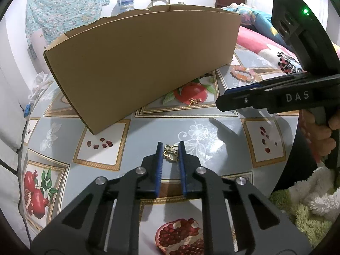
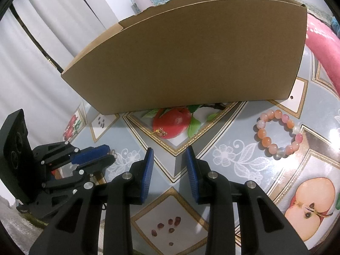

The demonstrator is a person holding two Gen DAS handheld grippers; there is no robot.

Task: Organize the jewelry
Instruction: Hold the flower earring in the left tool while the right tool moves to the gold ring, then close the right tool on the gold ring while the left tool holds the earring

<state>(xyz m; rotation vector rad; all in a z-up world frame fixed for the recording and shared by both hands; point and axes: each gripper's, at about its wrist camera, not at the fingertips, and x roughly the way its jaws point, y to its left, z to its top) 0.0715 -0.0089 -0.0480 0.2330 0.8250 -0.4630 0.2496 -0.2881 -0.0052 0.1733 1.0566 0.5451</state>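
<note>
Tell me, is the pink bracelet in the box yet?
No. The bracelet lies on the table, outside the box.

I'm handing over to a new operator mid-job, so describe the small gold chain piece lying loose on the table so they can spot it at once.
Start at the big cardboard box on the patterned tablecloth. Just in front of its near wall is a printed red pomegranate; the small gold chain lies bunched on that fruit's lower left edge. Unlike the pink beaded bracelet to the right, it is tiny, metallic and beadless.
</note>
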